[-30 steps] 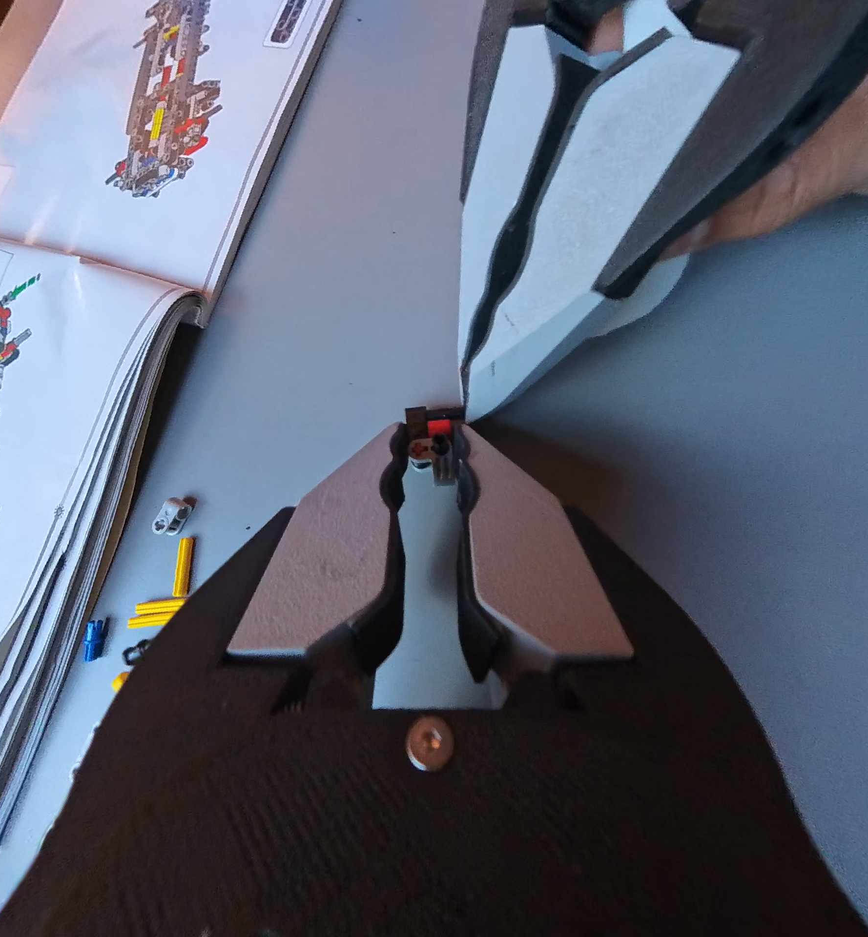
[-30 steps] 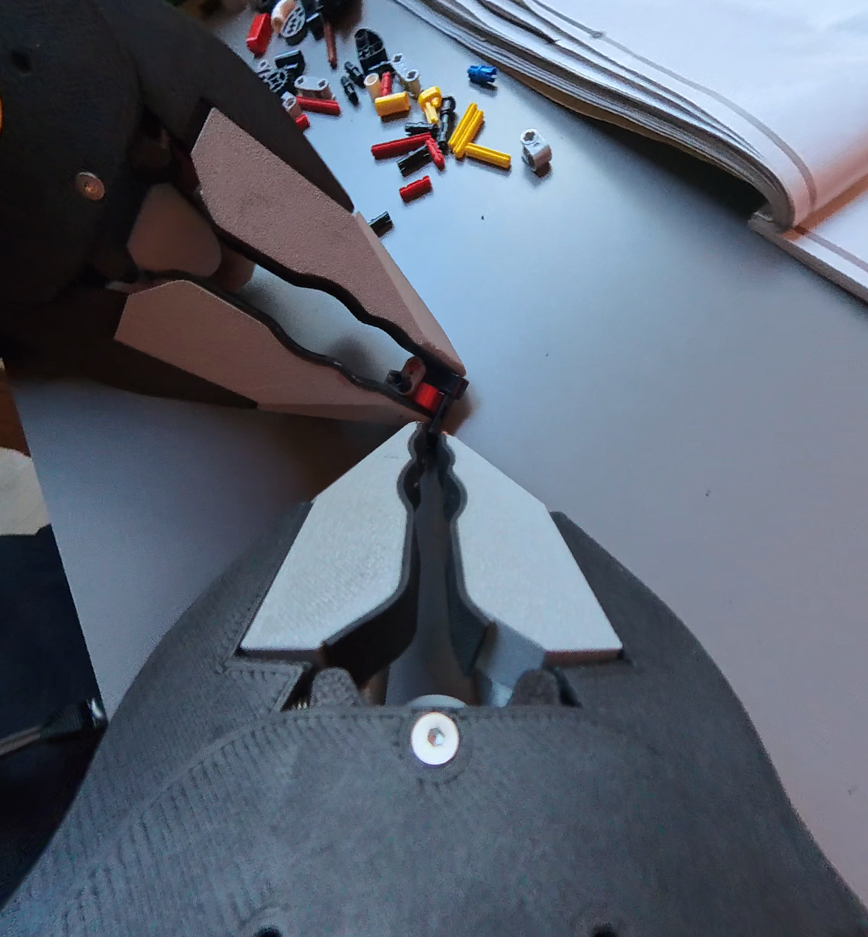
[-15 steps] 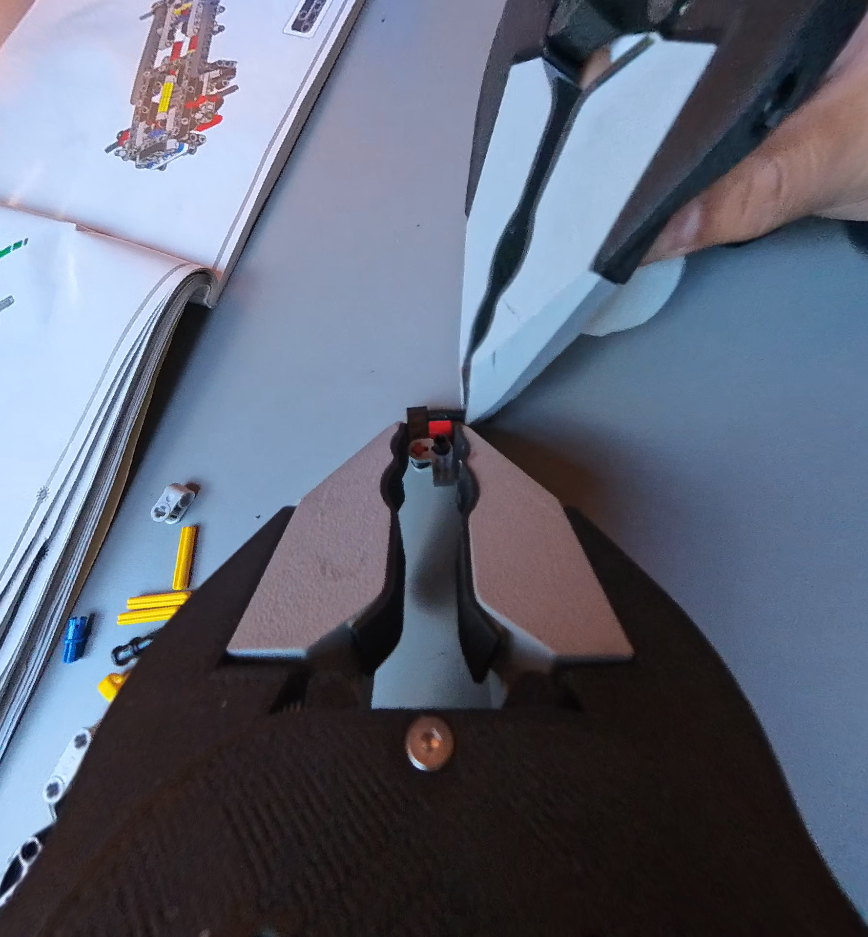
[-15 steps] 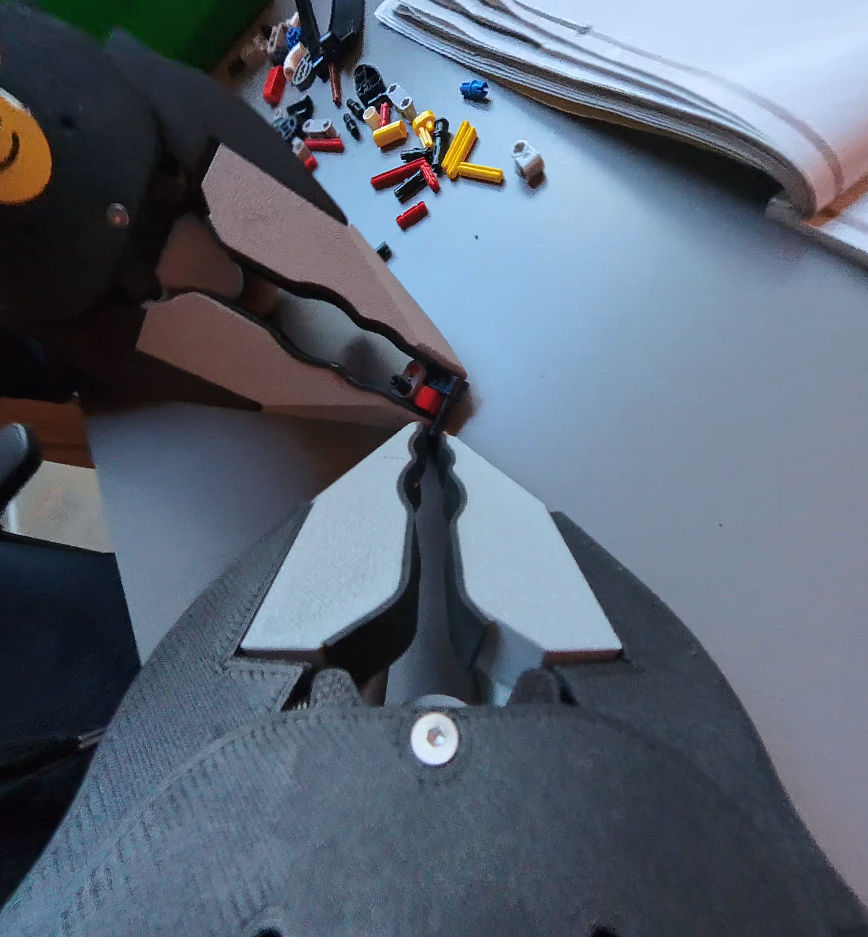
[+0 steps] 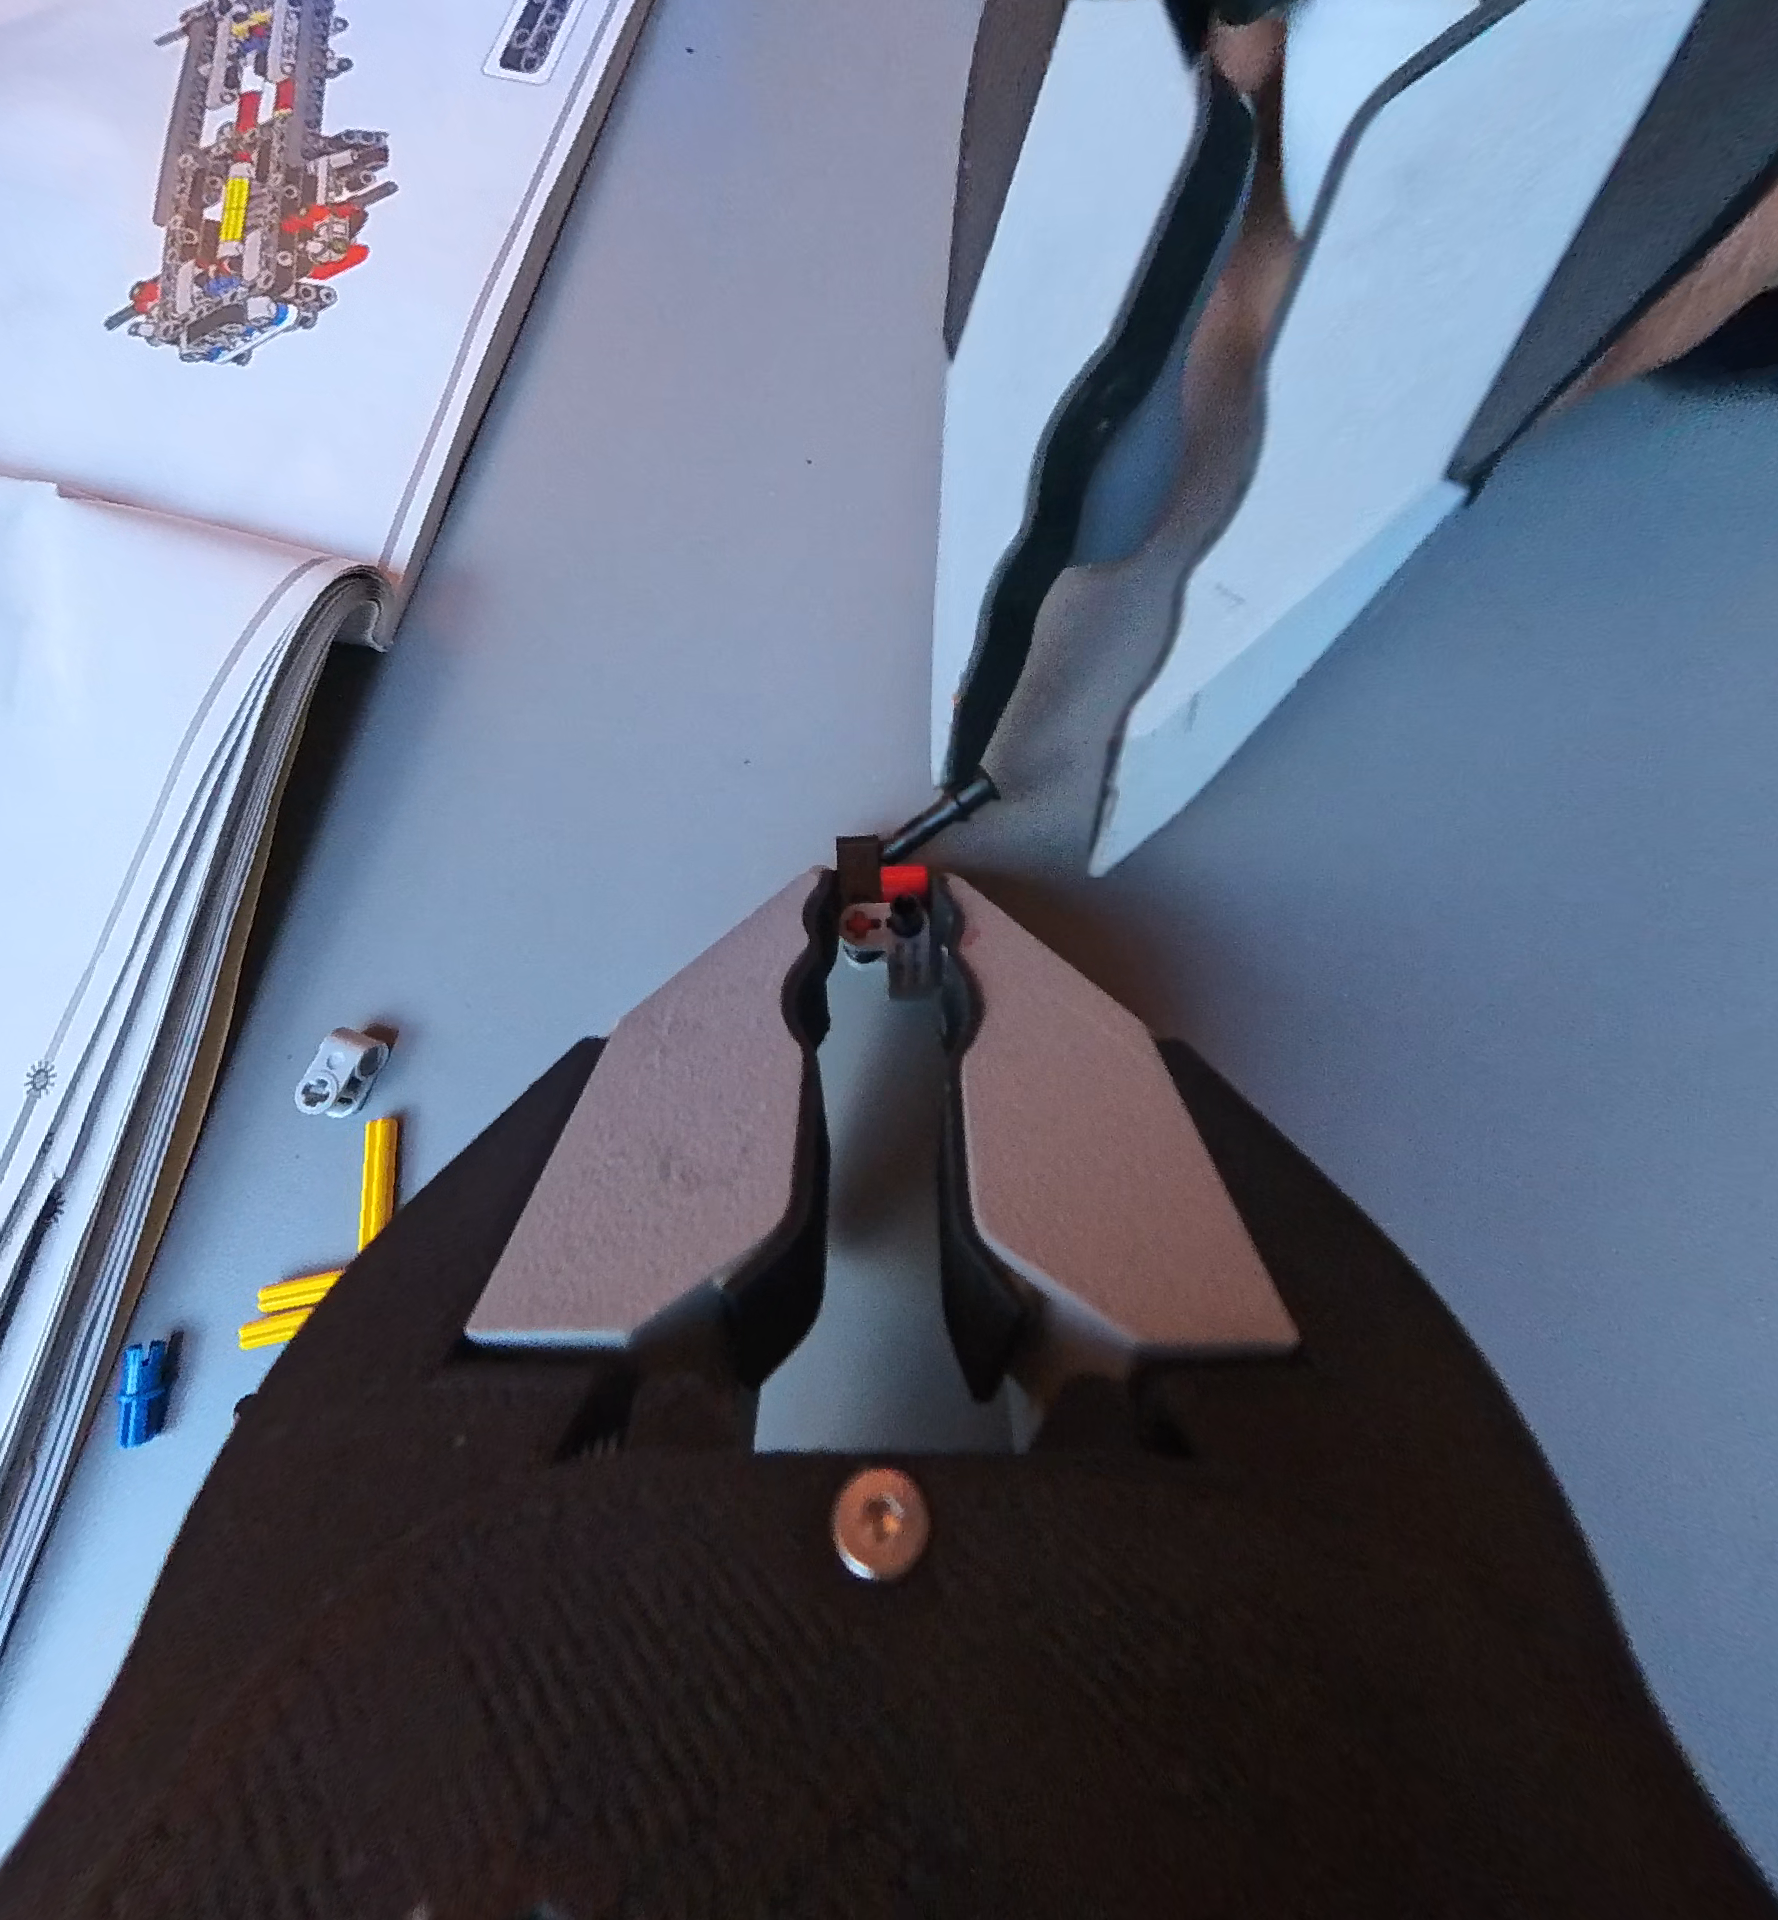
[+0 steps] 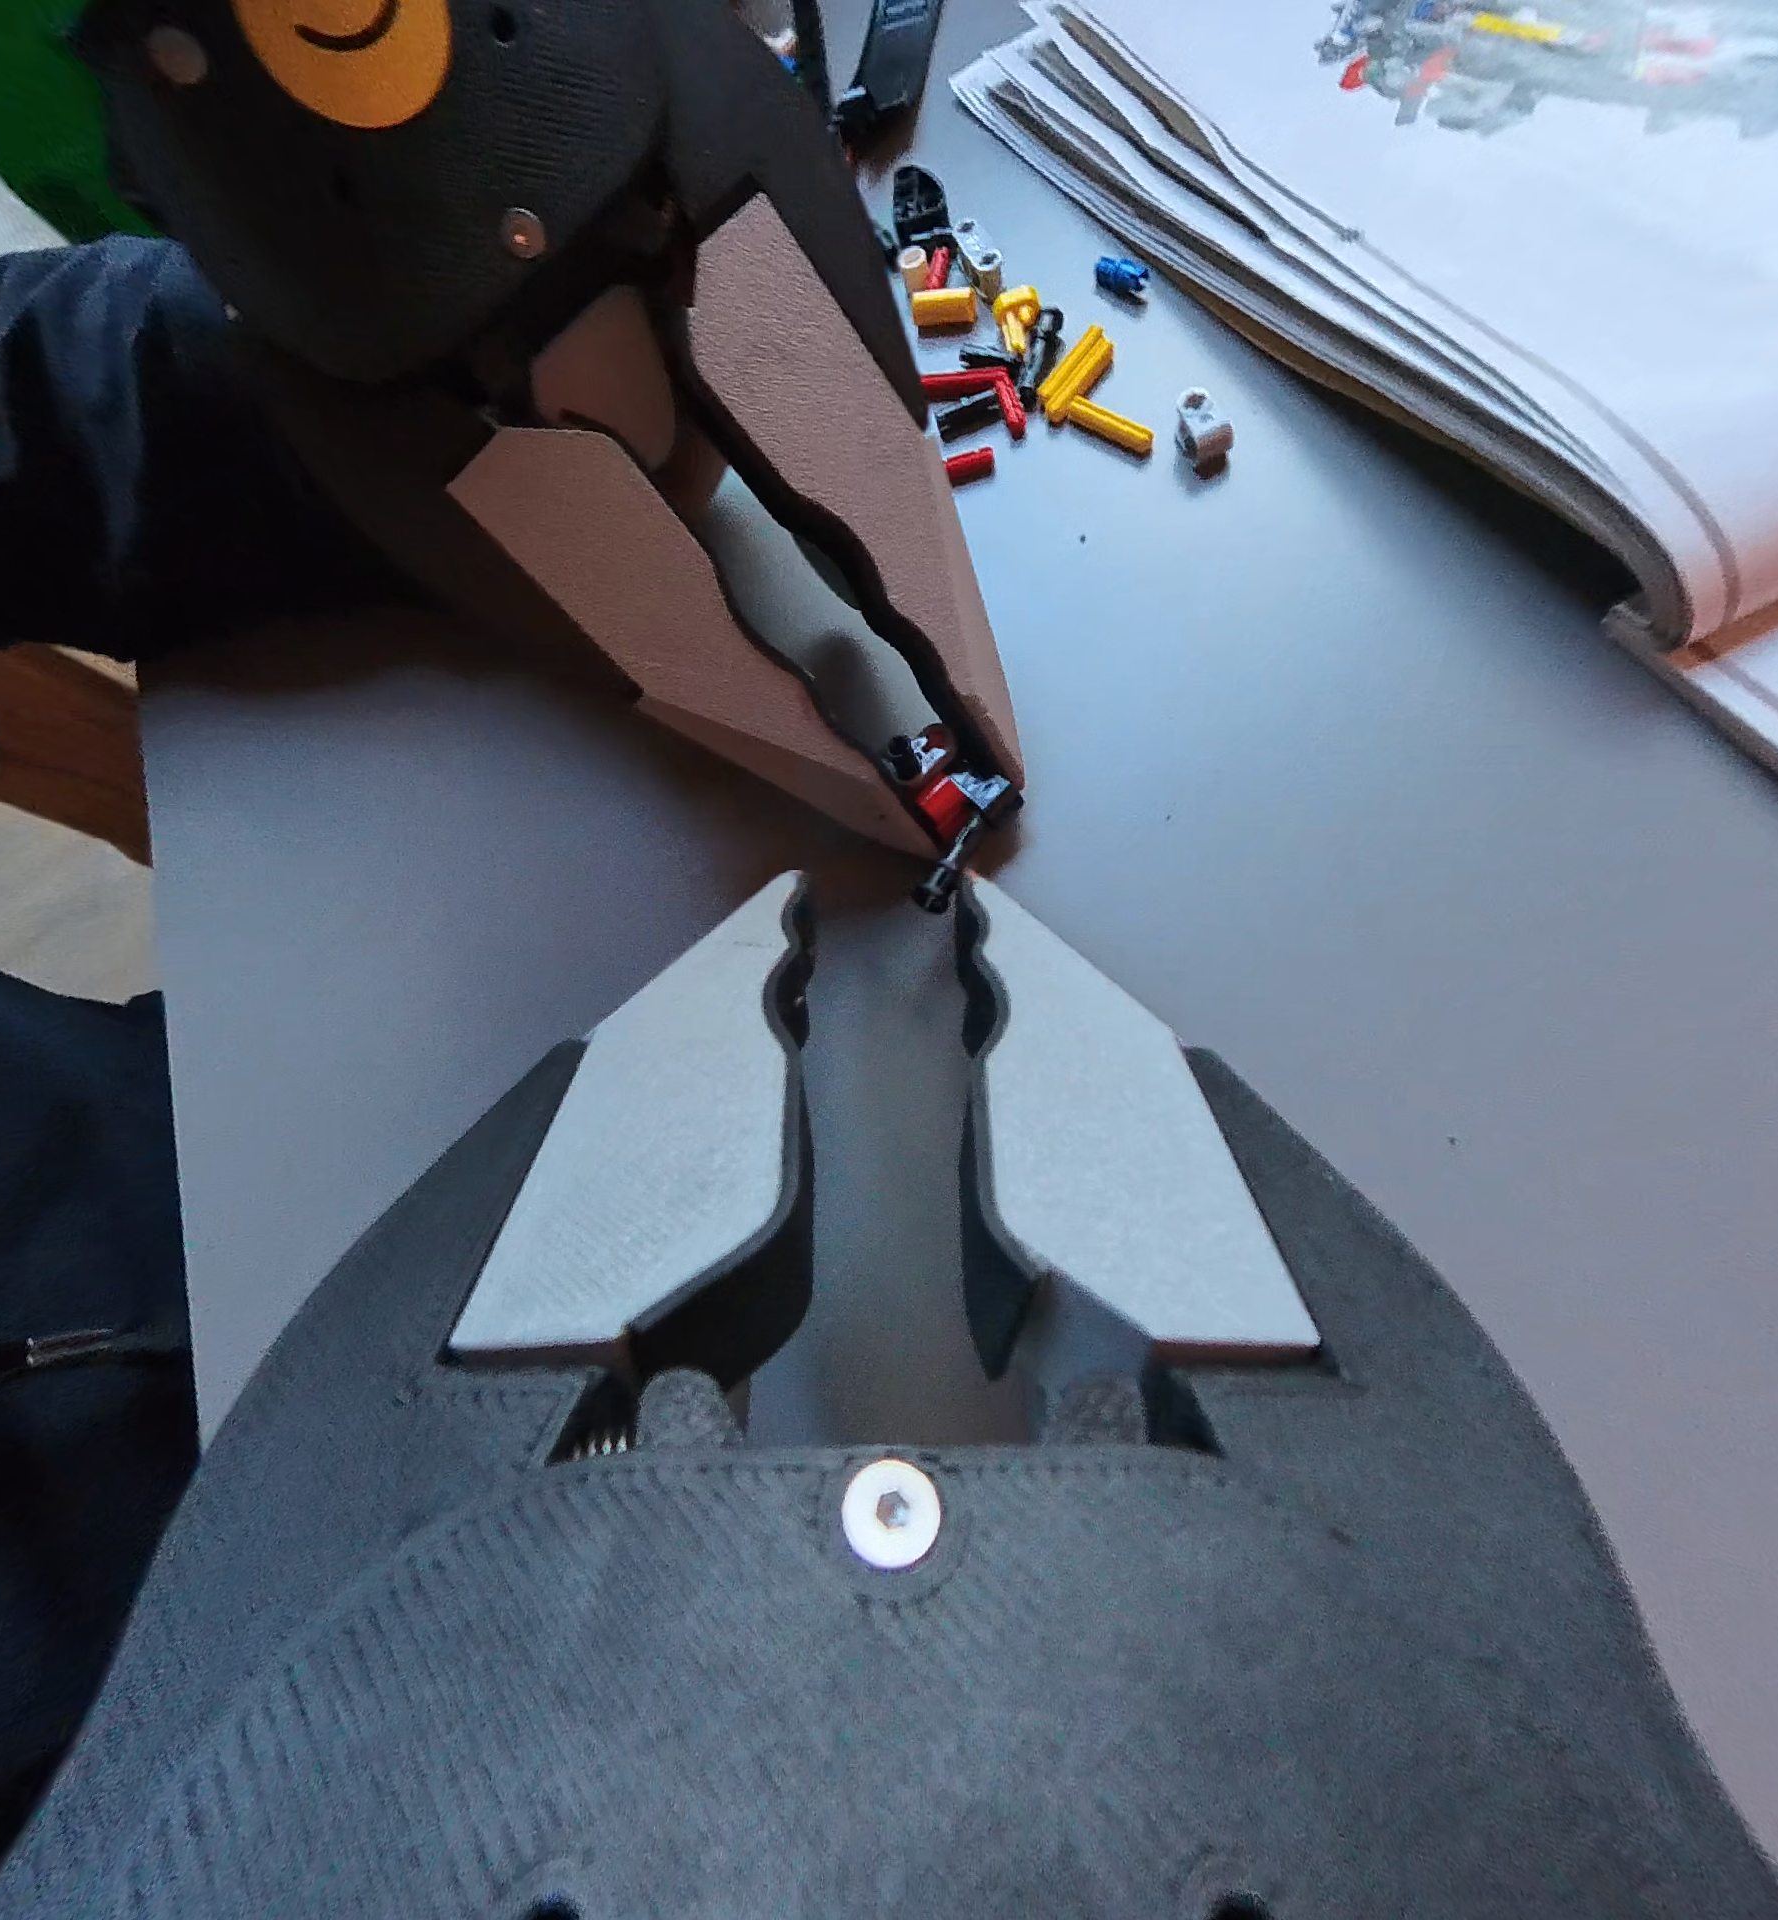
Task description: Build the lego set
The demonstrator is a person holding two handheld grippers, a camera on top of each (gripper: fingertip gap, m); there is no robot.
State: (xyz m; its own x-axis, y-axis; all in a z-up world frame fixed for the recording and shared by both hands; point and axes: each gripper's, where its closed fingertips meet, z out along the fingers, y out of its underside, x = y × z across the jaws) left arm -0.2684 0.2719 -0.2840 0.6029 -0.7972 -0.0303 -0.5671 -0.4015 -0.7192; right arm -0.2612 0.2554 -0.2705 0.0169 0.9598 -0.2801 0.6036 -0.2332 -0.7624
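Right tool (image 6: pixel 880 894) now spread off the black pin (image 6: pixel 952 868); left tool (image 5: pixel 890 914) pinching the small red-and-grey brick assembly (image 5: pixel 895 914).

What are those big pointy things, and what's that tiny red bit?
They are hand-held grabbers, one in each of a person's hands, and each carries a camera looking along its own jaws. One picture comes from the left grabber, the other from the right grabber.

The left one, with brownish fingers, is pinching a small cluster of toy building parts: red, grey and black. A black pin sticks out of it toward the right grabber, whose pale jaws stand open with one fingertip right beside the pin.

On the grey table lie open instruction booklets and loose parts in yellow, red, black and blue.
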